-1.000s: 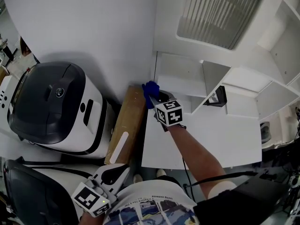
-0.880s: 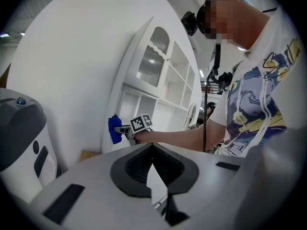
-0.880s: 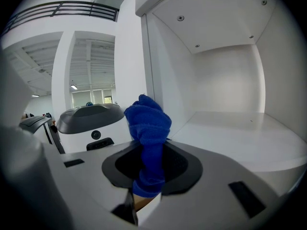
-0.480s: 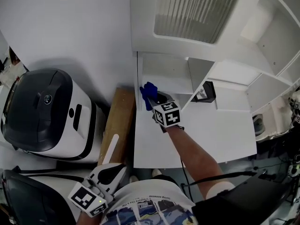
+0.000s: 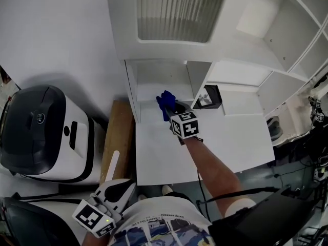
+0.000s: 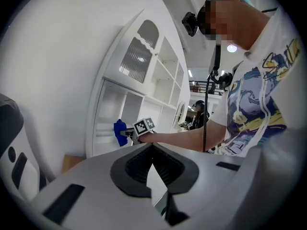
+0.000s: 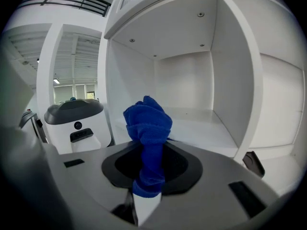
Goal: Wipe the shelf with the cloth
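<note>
A bunched blue cloth [image 7: 148, 133] sticks out of my right gripper [image 7: 149, 150], whose jaws are shut on it. In the head view the blue cloth [image 5: 165, 103] hangs just above the front of the lowest left shelf [image 5: 154, 99] of a white cabinet, with my right gripper [image 5: 173, 108] behind it. The same shelf [image 7: 201, 128] lies open ahead in the right gripper view. My left gripper [image 5: 121, 189] is held low near the person's torso, away from the cabinet; its jaws are shut with nothing between them [image 6: 154, 174].
A white counter surface [image 5: 205, 147] spreads below the shelf. A small dark object [image 5: 211, 97] sits in the compartment to the right. A wooden board [image 5: 118, 137] and a white-and-black appliance [image 5: 46, 132] stand left of the cabinet. A louvred door [image 5: 179, 12] is above.
The head view has swung left, so the cabinet sits more centrally. My right gripper with the cloth stays at the mouth of the lowest left shelf. The left gripper has hardly moved.
</note>
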{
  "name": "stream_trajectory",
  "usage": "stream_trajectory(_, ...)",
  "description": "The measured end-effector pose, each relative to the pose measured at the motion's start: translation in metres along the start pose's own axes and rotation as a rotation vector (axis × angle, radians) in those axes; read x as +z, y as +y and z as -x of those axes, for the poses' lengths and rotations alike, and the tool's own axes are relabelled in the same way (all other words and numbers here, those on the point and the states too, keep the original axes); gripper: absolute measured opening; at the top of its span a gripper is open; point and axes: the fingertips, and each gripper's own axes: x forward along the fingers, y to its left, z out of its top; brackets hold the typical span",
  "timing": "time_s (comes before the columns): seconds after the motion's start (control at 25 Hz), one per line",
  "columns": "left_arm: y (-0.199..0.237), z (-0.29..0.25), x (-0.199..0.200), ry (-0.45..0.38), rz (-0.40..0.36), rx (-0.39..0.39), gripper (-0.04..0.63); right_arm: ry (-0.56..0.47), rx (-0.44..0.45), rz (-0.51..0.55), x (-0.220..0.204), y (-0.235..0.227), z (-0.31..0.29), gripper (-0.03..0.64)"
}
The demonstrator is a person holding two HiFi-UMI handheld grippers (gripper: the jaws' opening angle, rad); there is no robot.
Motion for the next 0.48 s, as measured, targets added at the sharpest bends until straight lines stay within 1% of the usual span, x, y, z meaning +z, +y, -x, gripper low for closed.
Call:
stream_trajectory(0.24,-0.01,-0.012,0.002,0.006,-0.015,-0.018,0.012,0.004,-0.05,-0.008,-0.009,-0.036,0.017,0.107)
stream_trajectory(0.48,-0.016,-0.019,0.003,0.008,-0.016,-0.015,0.012,0.011,-0.089,-0.015,-0.017,-0.066,0.032,0.107)
